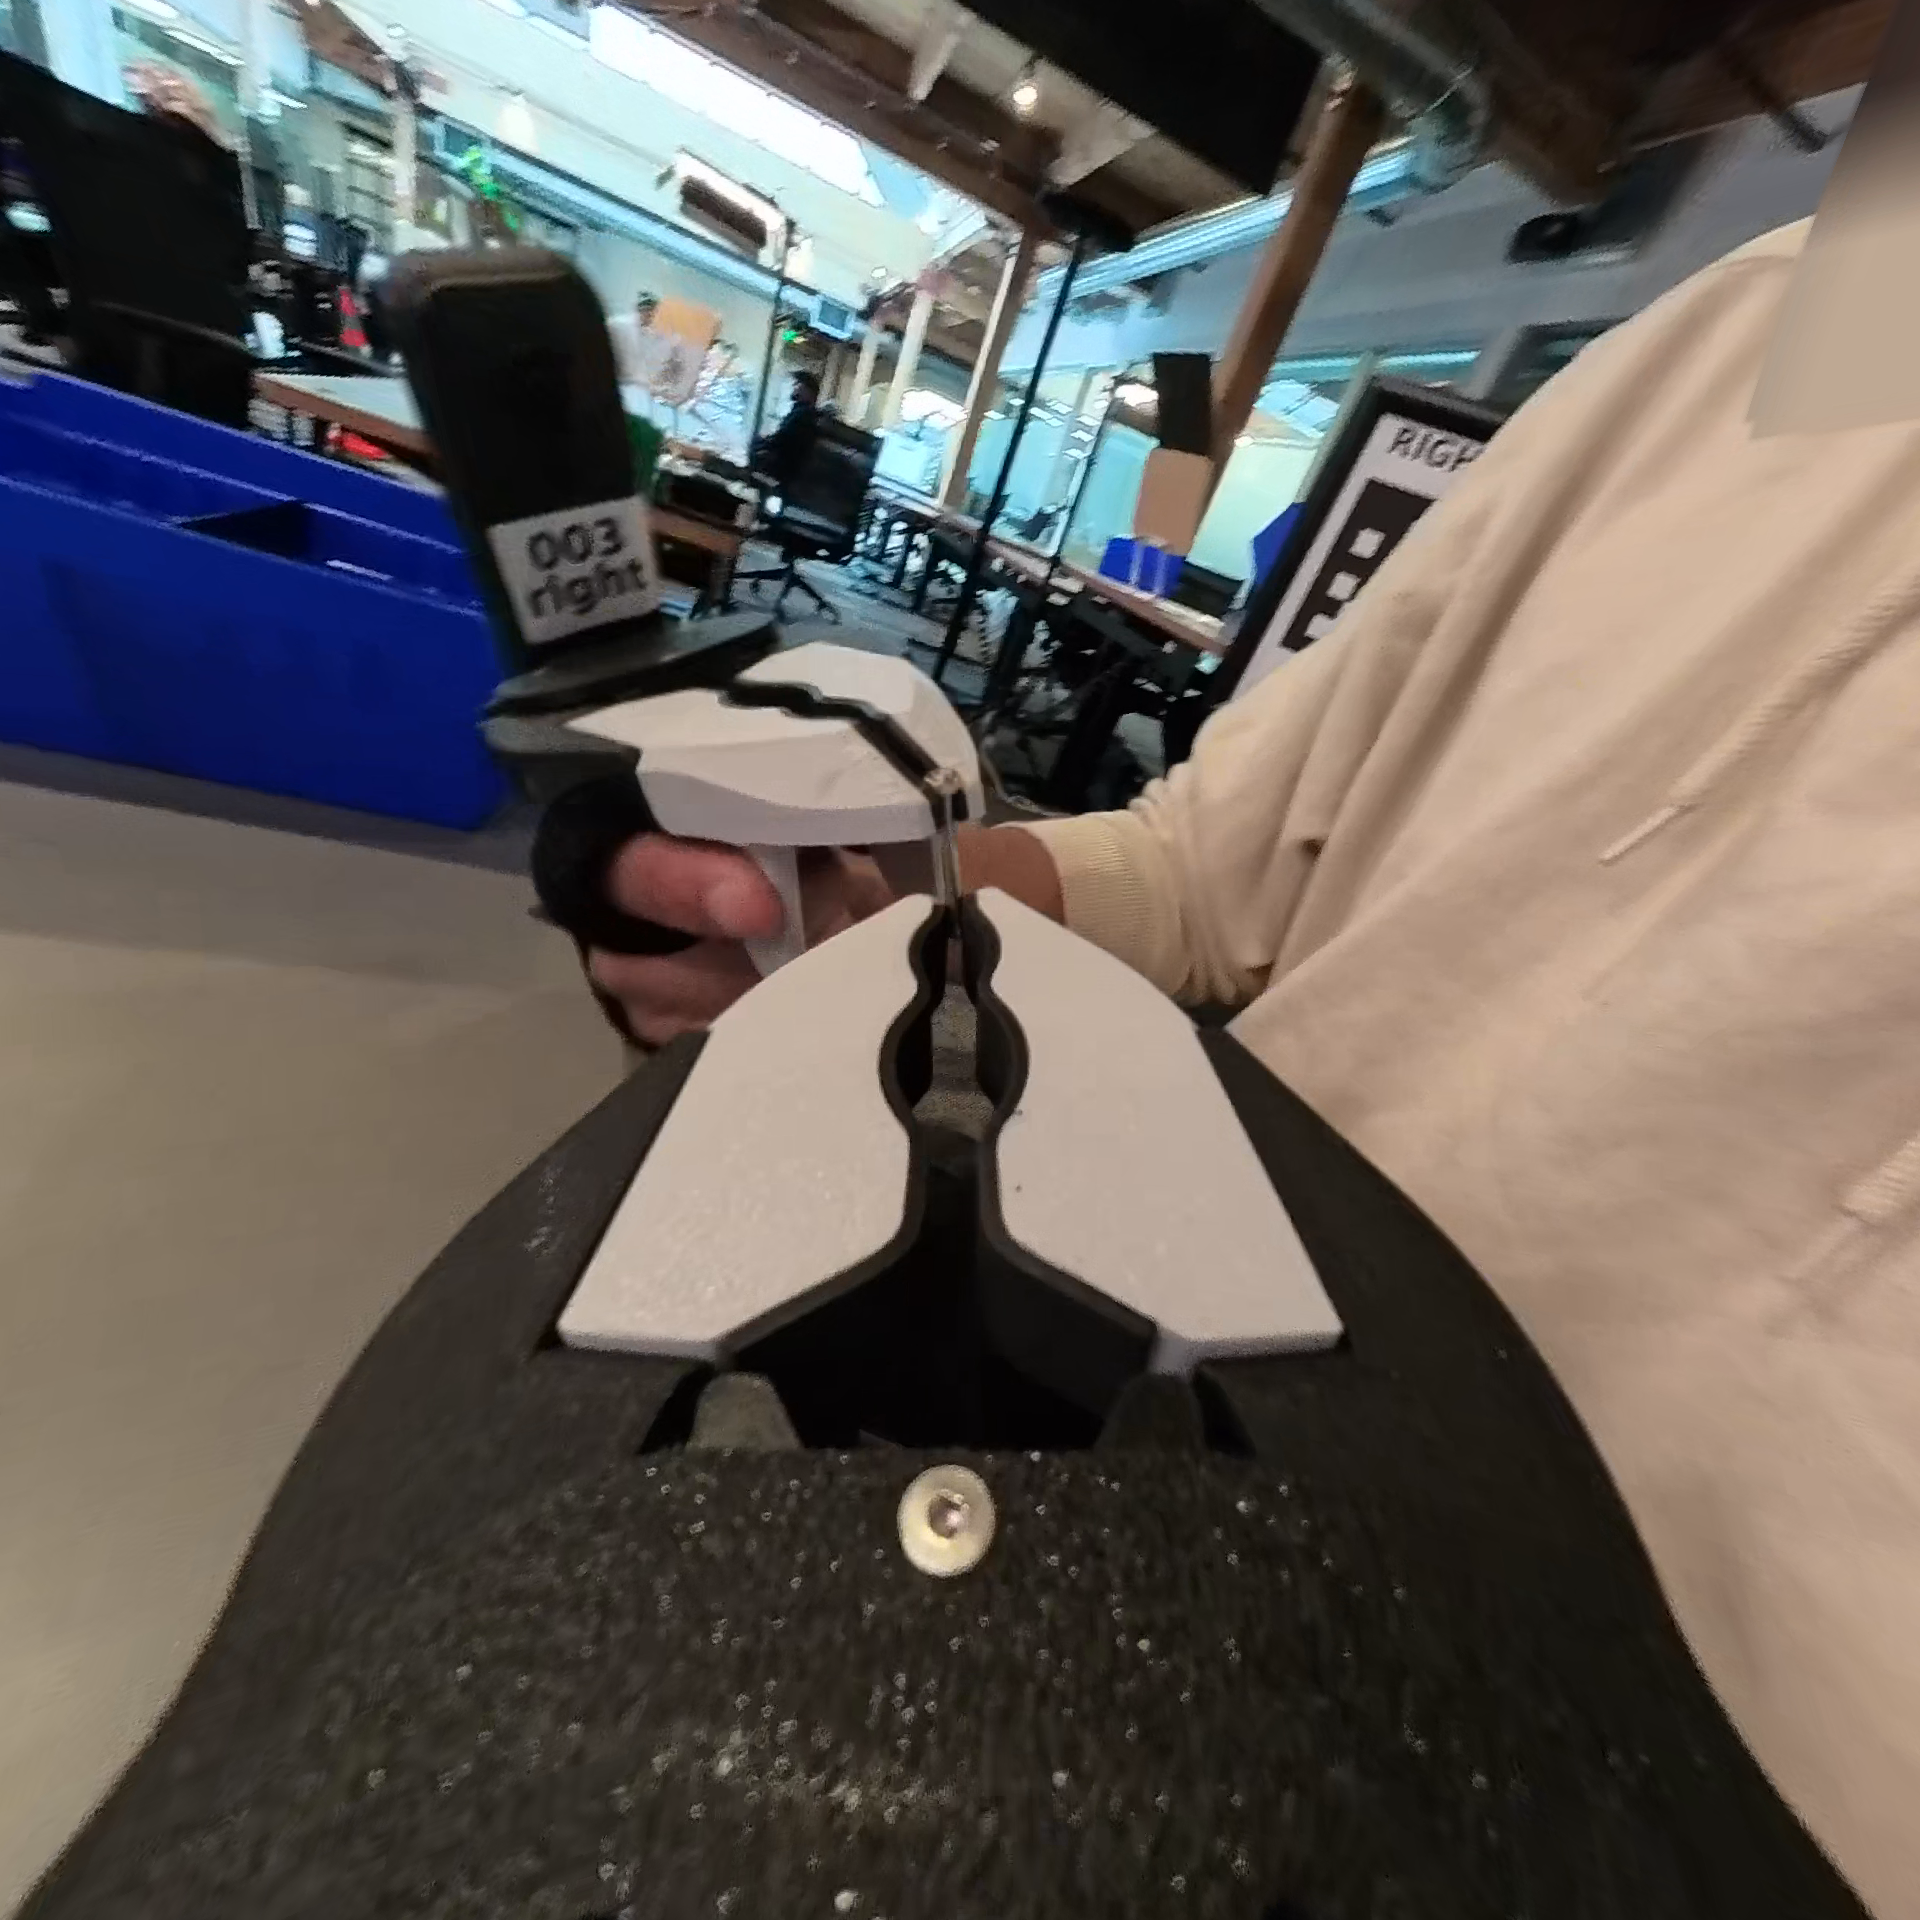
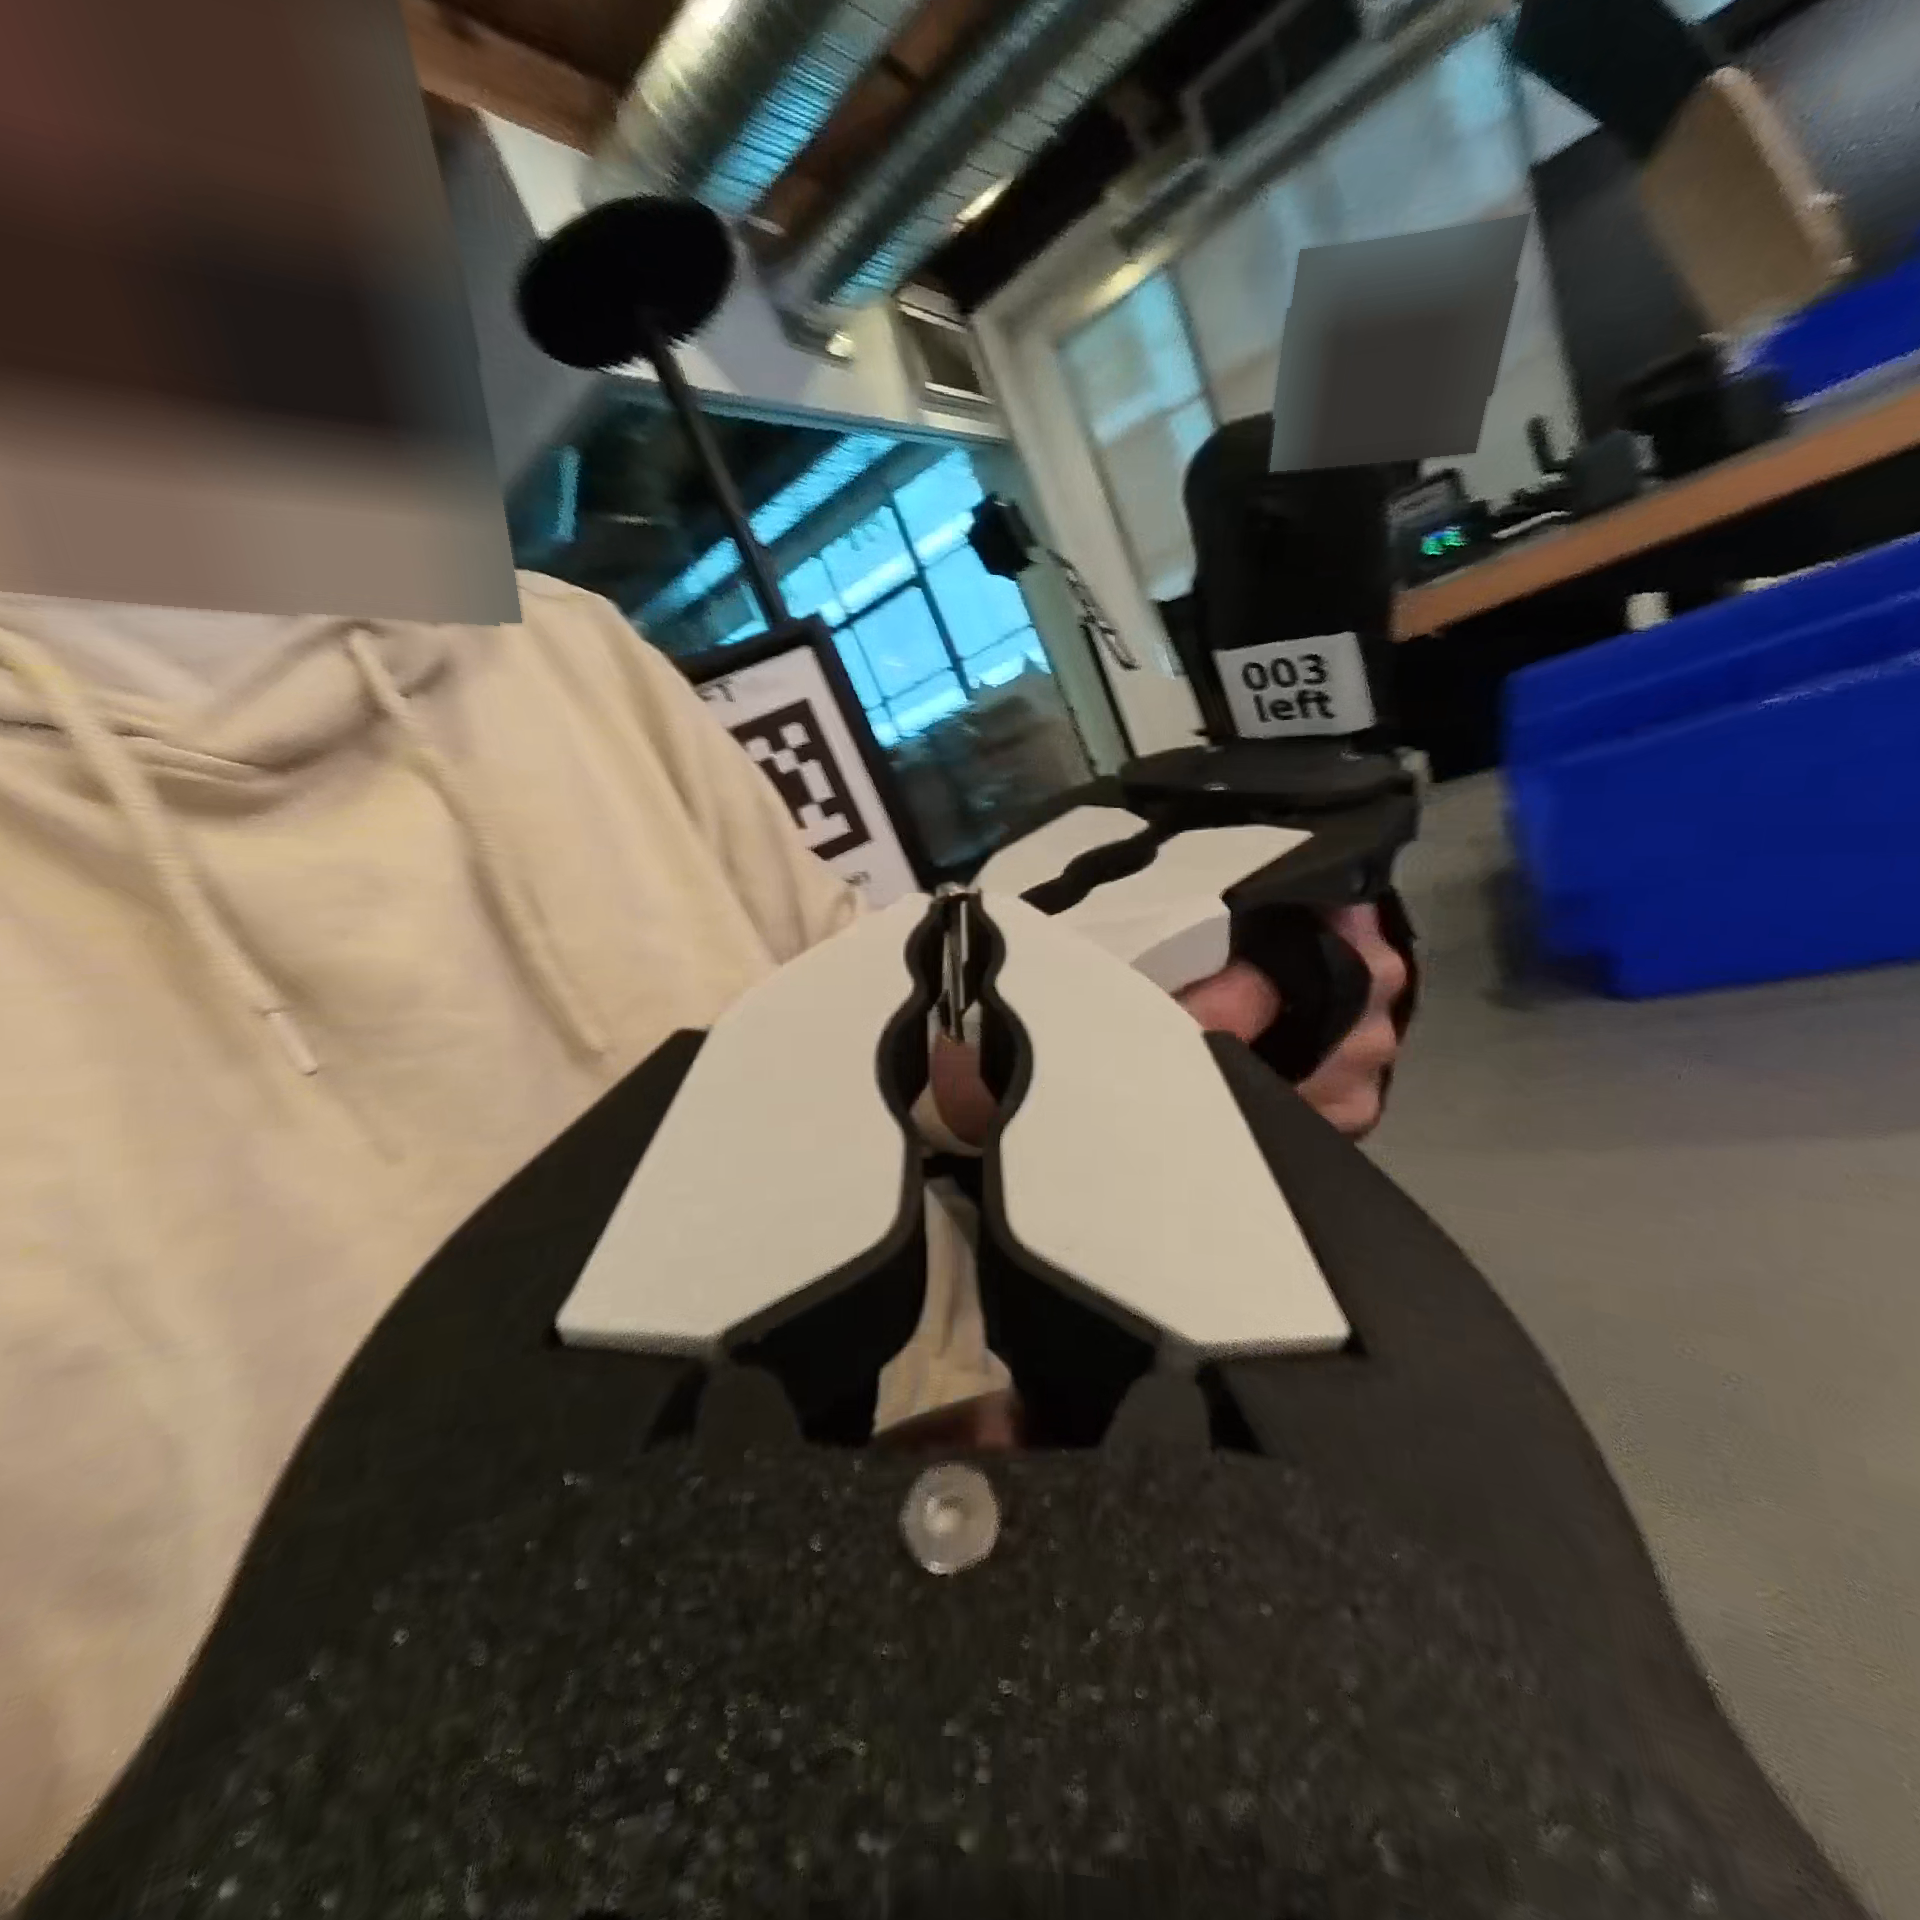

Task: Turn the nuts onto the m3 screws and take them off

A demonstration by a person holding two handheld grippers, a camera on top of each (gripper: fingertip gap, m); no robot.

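White finger plates on a speckled black body are shown by the left claw (image 1: 954, 914), and the same white and black by the right claw (image 2: 956, 914). A silver screw (image 1: 948, 831) is seen between them. A cream hoodie (image 1: 1558, 935) is worn. Blue bins (image 1: 208, 613) are set on a pale grey surface (image 1: 208, 1091). A black-and-white checkered marker board (image 2: 810, 779) is seen.

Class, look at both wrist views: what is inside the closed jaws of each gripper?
A thin metal screw spans both tips: the left gripper clamps one end, the right gripper the other. Whether a nut sits on it cannot be seen; the white jaws cover the ends.
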